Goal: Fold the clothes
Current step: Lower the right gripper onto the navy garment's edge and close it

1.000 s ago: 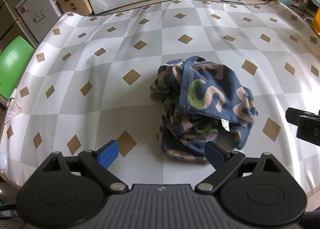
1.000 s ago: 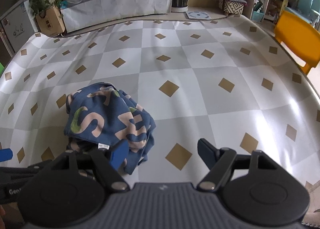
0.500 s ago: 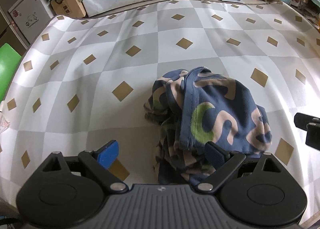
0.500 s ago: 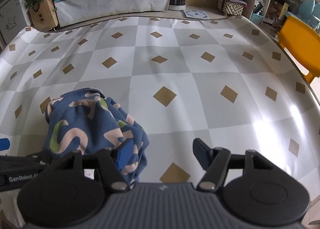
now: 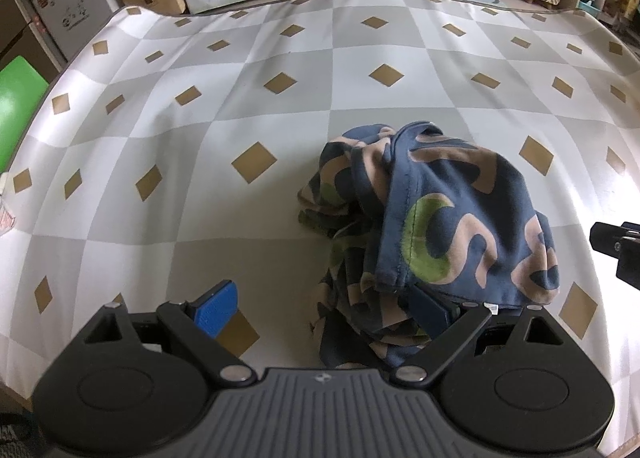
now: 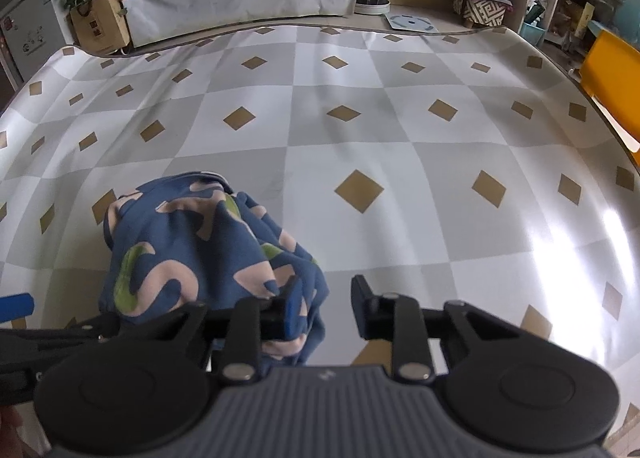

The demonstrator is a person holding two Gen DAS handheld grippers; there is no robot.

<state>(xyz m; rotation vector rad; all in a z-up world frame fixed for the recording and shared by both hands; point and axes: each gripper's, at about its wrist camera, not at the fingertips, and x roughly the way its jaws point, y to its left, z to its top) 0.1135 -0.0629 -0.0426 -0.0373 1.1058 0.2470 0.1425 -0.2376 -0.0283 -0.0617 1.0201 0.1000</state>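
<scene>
A crumpled blue garment (image 5: 452, 218) with tan and green letters lies bunched in a heap on the checked surface (image 5: 248, 106), at its near edge, close under both tools. The left tongs (image 5: 324, 308) stand wide apart, their blue left pad (image 5: 216, 304) over bare cloth-free surface and the right one tucked under the heap's near hem, pressing nothing. The right tongs (image 6: 326, 308) have just been closing and now show a narrow gap; the left pad sits against the heap's right fringe, yet no fabric seems caught between the pads, so I would call them apart rather than clamped. The step in hand looks like taking hold to shake the piece open. To do it well, each pair of tongs should seek a single layer at a hem or corner, not a thick wad, and the two holds should sit well apart on the same edge. Lifting should wait until both bites are firm, or the bundle only drags.
</scene>
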